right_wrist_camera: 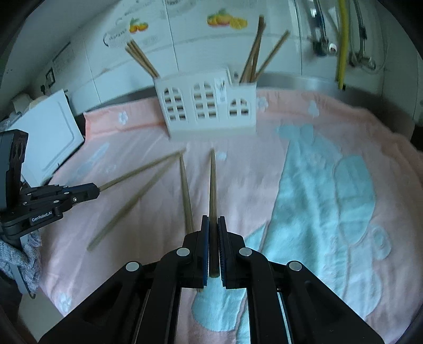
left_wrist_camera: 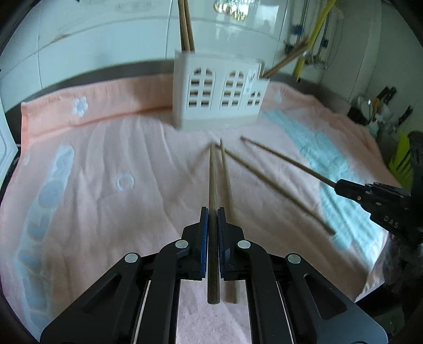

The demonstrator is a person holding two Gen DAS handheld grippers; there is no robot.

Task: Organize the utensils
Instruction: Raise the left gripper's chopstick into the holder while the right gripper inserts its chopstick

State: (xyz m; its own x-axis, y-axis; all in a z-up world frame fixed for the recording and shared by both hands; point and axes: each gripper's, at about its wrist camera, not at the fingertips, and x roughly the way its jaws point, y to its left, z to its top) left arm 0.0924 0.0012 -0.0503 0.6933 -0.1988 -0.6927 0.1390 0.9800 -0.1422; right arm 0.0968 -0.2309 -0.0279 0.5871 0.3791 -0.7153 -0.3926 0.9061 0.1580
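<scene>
A white utensil holder (left_wrist_camera: pixel 219 92) with arched window cut-outs stands at the back of a pink towel (left_wrist_camera: pixel 105 164); it also shows in the right wrist view (right_wrist_camera: pixel 208 105), with several chopsticks standing in both of its ends. My left gripper (left_wrist_camera: pixel 212 211) is shut on a chopstick (left_wrist_camera: pixel 212 180) that points at the holder. My right gripper (right_wrist_camera: pixel 213 219) is shut on another chopstick (right_wrist_camera: pixel 212 182), also pointing at the holder. Two loose chopsticks lie on the towel, one (left_wrist_camera: pixel 227 177) beside my left gripper and one (left_wrist_camera: pixel 277 190) between the grippers.
A white board (right_wrist_camera: pixel 50 135) lies off the towel's left edge. A tiled wall with fruit stickers (right_wrist_camera: pixel 227 21) and a yellow pipe (right_wrist_camera: pixel 342 42) stand behind the holder. The towel's blue pattern (right_wrist_camera: pixel 330 190) covers the right side.
</scene>
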